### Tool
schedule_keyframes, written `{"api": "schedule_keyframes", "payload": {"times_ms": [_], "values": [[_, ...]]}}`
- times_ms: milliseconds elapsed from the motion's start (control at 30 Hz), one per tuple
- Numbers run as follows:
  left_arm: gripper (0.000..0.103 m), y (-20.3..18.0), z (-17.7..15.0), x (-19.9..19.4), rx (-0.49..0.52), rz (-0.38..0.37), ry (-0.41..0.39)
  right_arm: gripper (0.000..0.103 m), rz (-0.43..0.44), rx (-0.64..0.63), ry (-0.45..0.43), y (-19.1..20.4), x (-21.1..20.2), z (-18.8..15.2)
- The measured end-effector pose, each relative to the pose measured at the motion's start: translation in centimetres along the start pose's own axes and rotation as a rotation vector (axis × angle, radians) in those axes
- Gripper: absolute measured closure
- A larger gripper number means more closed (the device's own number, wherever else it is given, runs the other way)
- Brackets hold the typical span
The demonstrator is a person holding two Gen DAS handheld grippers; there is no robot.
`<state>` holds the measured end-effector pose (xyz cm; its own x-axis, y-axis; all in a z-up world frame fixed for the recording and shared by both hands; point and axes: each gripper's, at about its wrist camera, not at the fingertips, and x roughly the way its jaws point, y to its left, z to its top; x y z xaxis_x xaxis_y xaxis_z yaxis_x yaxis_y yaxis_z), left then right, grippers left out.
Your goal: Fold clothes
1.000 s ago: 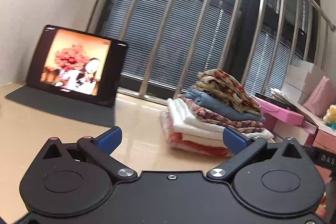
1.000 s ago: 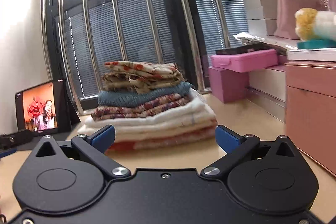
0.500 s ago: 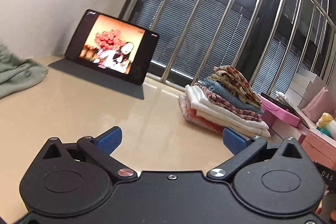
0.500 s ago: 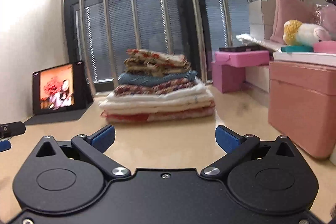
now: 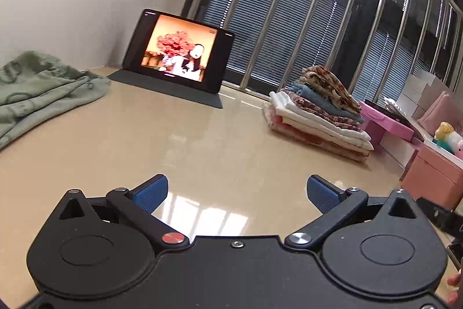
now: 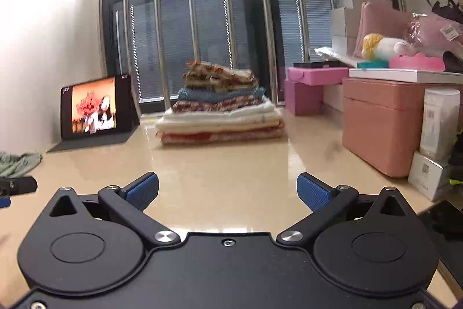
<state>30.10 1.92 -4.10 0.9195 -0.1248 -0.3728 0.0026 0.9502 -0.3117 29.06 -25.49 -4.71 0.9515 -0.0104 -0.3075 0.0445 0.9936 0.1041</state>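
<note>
A stack of folded clothes [image 5: 315, 112] [image 6: 221, 109] rests on the beige tabletop [image 5: 202, 141] near the window bars. A crumpled green garment [image 5: 37, 86] lies unfolded at the far left by the wall; only its edge [image 6: 17, 162] shows in the right wrist view. My left gripper [image 5: 237, 191] hovers open above bare tabletop, well short of both. My right gripper [image 6: 227, 190] is open too, with nothing between its blue pads, facing the folded stack from a distance.
A tablet [image 5: 179, 51] [image 6: 95, 106] playing a video stands propped at the back left. Pink boxes [image 6: 382, 120] [image 5: 387, 123], white cartons [image 6: 439, 123] and a plush toy [image 6: 382, 45] crowd the right side. A dark object [image 6: 17, 184] pokes in at the left edge.
Both grippers have pulled back from the folded stack, which looks smaller now. The left view swung left, bringing the green garment into sight. Both stay open.
</note>
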Motion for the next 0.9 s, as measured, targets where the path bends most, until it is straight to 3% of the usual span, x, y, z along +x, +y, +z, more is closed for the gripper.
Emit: {"api": "schedule_keyframes", "payload": {"times_ms": [133, 233, 300, 433, 533, 633, 900], "values": [[0.000, -0.2, -2.3, -1.3, 0.087, -0.001, 0.046, 0.000, -0.003, -0.035, 0.026, 0.5, -1.0, -0.3], [0.000, -0.9, -4.0, -3.3, 0.202, -0.018, -0.003, 0.000, -0.013, -0.019, 0.043, 0.4, -1.7, -0.5], [0.000, -0.8, -5.5, -3.7, 0.242, -0.020, 0.030, 0.000, -0.029, -0.013, 0.060, 0.3, -2.0, -1.3], [0.000, -0.4, -8.0, -4.3, 0.246, -0.005, 0.041, 0.003, -0.009, 0.046, 0.111, 0.0, -2.9, -5.7], [0.000, -0.6, -9.1, -5.5, 0.267, -0.009, 0.021, 0.000, -0.017, 0.013, 0.001, 0.6, -4.8, -8.4], [0.000, -0.8, -10.0, -6.6, 0.293, -0.016, 0.020, 0.000, -0.004, -0.027, -0.027, 1.1, -6.1, -11.0], [0.000, -1.2, -12.0, -9.8, 0.352, -0.035, 0.018, 0.000, 0.013, 0.004, 0.055, 1.1, -10.2, -20.0]]}}
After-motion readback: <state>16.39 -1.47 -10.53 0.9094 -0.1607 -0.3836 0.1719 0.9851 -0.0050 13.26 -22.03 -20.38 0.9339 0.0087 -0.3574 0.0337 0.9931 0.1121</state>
